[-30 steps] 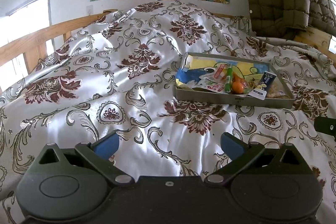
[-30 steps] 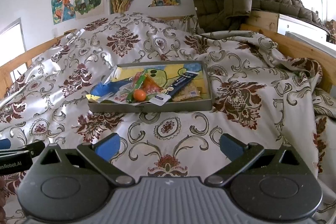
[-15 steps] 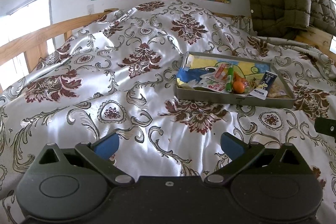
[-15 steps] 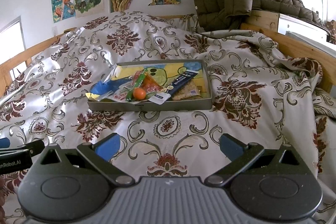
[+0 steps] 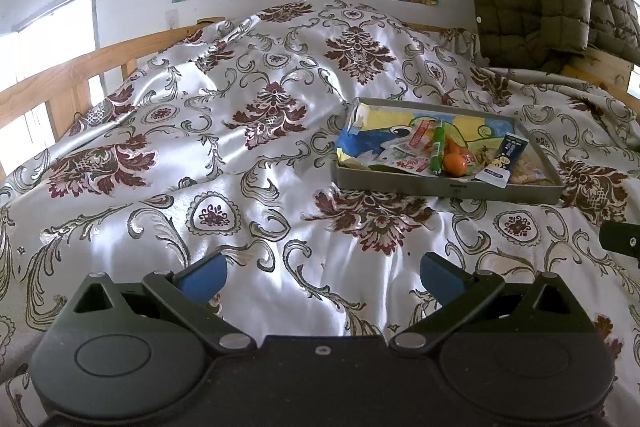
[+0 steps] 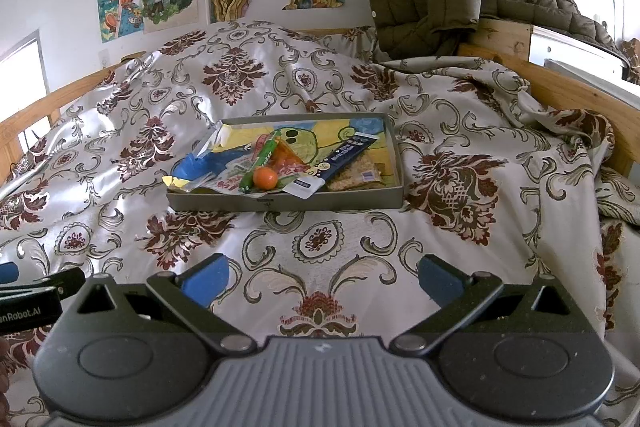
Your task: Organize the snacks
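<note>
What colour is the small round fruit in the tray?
Orange; the right wrist view shows it best.

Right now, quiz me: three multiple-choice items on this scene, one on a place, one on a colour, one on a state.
1. Where are the snacks?
A in a tray on the bed
B on the floor
C on a shelf

2. What colour is the small round fruit?
A purple
B orange
C white

3. How are both grippers?
A open, empty
B shut on a snack
C shut, empty

Answers:
A, the tray sits on the bedspread.
B, the fruit is orange.
A, the left gripper and right gripper have fingers spread with nothing between.
</note>
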`<state>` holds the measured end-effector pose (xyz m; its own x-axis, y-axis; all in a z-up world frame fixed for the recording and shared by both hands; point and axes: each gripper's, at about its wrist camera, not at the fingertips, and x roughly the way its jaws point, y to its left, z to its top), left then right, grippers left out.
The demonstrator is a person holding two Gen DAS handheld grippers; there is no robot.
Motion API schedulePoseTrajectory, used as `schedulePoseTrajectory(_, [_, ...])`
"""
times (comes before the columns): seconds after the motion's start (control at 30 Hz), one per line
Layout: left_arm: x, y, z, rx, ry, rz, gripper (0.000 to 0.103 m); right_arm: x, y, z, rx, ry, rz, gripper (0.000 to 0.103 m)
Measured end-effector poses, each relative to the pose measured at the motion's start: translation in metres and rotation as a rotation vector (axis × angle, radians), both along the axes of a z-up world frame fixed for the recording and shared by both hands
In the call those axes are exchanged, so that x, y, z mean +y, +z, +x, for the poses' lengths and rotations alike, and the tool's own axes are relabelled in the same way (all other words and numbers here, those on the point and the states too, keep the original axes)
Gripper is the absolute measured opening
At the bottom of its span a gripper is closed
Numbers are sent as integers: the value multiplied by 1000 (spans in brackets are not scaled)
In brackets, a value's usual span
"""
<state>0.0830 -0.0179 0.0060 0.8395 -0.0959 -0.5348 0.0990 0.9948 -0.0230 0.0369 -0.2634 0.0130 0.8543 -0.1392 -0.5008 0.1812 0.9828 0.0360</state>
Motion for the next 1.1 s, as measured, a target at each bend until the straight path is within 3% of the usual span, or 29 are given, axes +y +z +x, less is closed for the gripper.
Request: schedulePoseTrajectory(1.1, [-5, -1, -3, 10, -30, 48, 102, 1, 1, 0, 6, -1, -1, 103])
